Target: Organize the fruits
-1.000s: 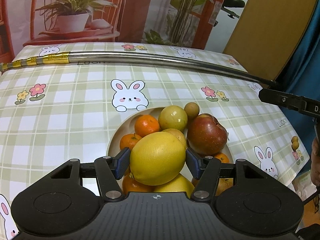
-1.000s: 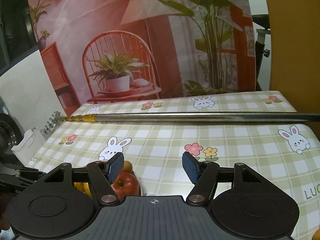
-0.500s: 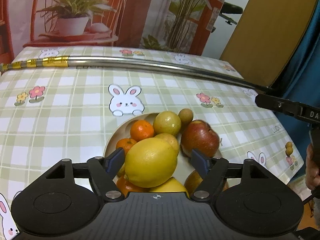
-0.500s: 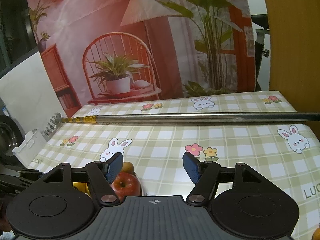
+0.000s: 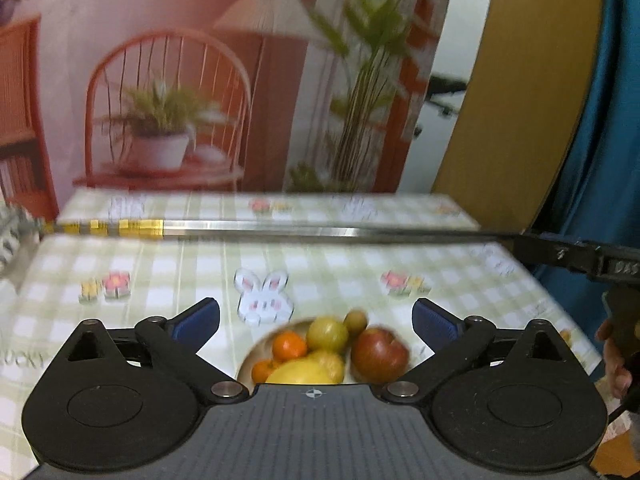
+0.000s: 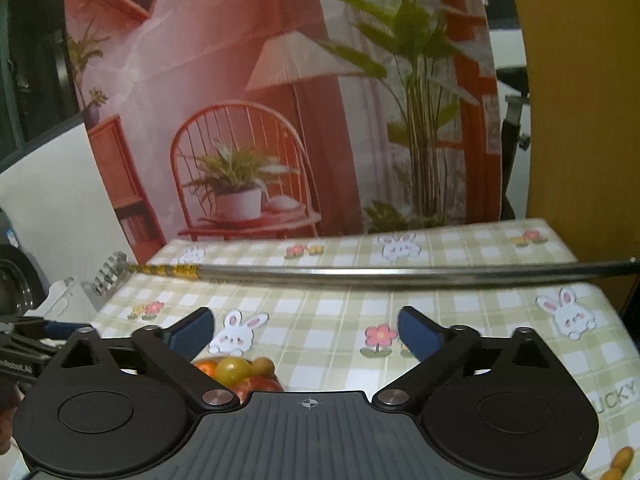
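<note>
A pale plate (image 5: pixel 245 362) on the checked tablecloth holds piled fruit: a big yellow lemon (image 5: pixel 298 374), a red apple (image 5: pixel 380 354), an orange (image 5: pixel 289 346) and a green-yellow fruit (image 5: pixel 327 330). My left gripper (image 5: pixel 316 318) hangs above the pile, its jaws opening wide with nothing between them; the lemon lies on the heap below. My right gripper (image 6: pixel 306 326) is also opening, empty, over the cloth right of the fruit (image 6: pixel 232 366), which shows at its lower left.
A long steel rod (image 5: pixel 280 232) with a yellow-taped end lies across the far part of the table (image 6: pixel 460 240). The other gripper's black body (image 5: pixel 600 264) and a hand (image 5: pixel 616 356) show at the left wrist view's right edge. A printed backdrop stands behind.
The left gripper let go of the lemon, spread its jaws and rose away from the pile. The right gripper's jaws spread wide too, and it lifted slightly.
</note>
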Available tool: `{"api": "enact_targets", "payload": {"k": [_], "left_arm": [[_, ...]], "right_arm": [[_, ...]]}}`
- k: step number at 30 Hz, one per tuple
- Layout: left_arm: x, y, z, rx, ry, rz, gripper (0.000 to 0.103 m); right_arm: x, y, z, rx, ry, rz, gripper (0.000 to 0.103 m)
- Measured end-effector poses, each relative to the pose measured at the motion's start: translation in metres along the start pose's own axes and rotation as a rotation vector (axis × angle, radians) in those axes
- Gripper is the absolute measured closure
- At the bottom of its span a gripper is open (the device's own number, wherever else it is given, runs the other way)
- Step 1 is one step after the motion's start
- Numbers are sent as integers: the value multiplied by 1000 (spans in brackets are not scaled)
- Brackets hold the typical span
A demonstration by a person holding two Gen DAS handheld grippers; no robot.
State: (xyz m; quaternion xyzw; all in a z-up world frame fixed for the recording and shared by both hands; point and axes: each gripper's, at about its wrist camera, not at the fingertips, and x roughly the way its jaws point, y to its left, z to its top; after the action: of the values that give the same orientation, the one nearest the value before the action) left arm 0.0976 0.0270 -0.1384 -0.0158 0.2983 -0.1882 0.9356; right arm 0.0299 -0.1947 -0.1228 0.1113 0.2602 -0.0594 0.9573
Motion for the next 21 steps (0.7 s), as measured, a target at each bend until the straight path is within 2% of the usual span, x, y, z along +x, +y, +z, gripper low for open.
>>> {"api": "enact_targets", "payload": {"k": [6, 12, 18, 21], "left_arm": [[-42, -18, 21, 35, -92, 92, 0], [-88, -26, 39, 11, -209, 146, 0], [-125, -52, 50, 94, -313, 240, 0], [-138, -58, 52, 98, -350, 262, 0]], "right_arm": [[-34, 6, 18, -8, -58, 5, 0], [-70, 20, 37, -15, -119, 16, 0], [-101, 46, 55, -57, -175, 6, 0], [-112, 58, 62, -81, -202, 5, 0]]}}
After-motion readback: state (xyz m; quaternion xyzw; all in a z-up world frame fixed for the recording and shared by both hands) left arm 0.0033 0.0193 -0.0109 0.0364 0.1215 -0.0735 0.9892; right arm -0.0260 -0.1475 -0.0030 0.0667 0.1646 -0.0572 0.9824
